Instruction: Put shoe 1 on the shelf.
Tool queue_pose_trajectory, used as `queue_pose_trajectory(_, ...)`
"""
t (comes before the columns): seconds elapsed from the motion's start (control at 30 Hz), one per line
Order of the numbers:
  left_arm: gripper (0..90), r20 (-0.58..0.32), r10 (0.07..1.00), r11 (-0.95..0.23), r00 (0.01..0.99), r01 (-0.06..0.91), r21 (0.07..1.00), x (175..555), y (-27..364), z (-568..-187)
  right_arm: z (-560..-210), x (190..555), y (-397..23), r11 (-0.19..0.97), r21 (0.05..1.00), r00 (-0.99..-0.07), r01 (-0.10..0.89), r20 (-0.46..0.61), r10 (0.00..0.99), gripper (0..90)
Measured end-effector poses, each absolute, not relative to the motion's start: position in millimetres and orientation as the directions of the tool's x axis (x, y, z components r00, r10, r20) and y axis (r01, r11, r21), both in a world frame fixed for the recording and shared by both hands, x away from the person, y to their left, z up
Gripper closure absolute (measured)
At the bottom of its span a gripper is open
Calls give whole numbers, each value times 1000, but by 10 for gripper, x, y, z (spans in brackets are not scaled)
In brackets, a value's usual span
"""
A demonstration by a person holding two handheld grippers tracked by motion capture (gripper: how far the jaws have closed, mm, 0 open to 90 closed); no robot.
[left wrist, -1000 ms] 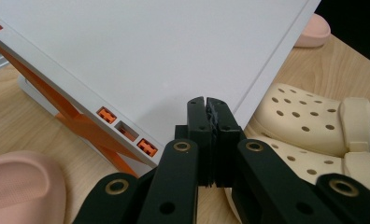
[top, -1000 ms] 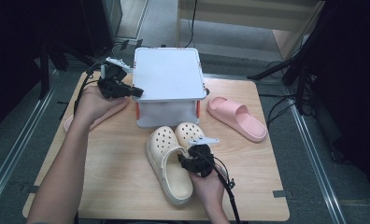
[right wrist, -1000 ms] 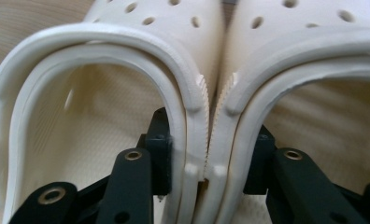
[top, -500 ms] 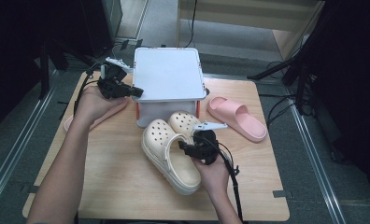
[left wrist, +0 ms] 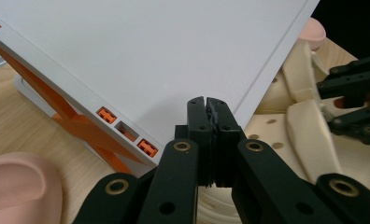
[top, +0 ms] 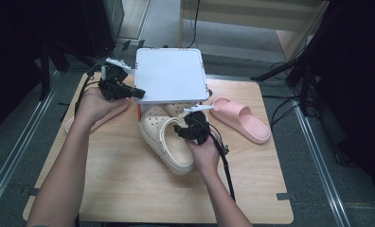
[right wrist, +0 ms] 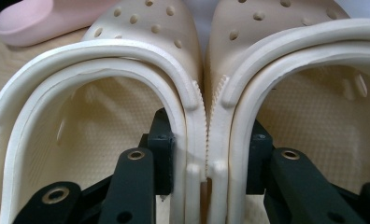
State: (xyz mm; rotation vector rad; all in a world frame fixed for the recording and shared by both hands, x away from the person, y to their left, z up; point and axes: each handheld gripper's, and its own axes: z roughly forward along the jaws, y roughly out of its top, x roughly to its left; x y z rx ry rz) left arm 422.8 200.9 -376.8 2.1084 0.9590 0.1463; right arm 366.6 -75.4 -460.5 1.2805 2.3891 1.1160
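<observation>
- Since the earlier frames the right gripper (top: pixel 191 128) has carried the pair of cream clogs (top: pixel 164 137) up the table toward the white box (top: pixel 171 75); their toes now sit under the raised lid's front edge, where before they lay in the open, clear of it.
- The left gripper (top: pixel 129 91) has kept its place at the lid's left front corner (no shift to speak of between frames).
- In the left gripper view its jaws stand pressed together against the lid's white edge (left wrist: pixel 248 88); whether they pinch the rim or only prop it from below I cannot tell, but the lid is tilted up, with the orange hinge braces (left wrist: pixel 75 121) showing beneath.
- The right gripper is clamped on both clogs at once: in the right gripper view one jaw sits inside each shoe, squeezing the two inner heel walls (right wrist: pixel 204 140) together.
- Done so far, by my reading: the box is open and the clogs are gathered and brought to its mouth.
- Left to do: slide the pair fully inside, release, and lower the lid.
- A pink slide (top: pixel 242 119) lies to the right of the box, another (top: pixel 88 120) partly hidden under the left hand (both untouched).
</observation>
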Motion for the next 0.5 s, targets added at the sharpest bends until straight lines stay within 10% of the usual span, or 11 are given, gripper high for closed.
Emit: queue_pose_trajectory(0.5, 892, -204, 677, -393, 707, 582, 711, 4225, 2015, -3773, -4780, 3909, -629, 287, 727, -534, 624, 128, 836, 653)
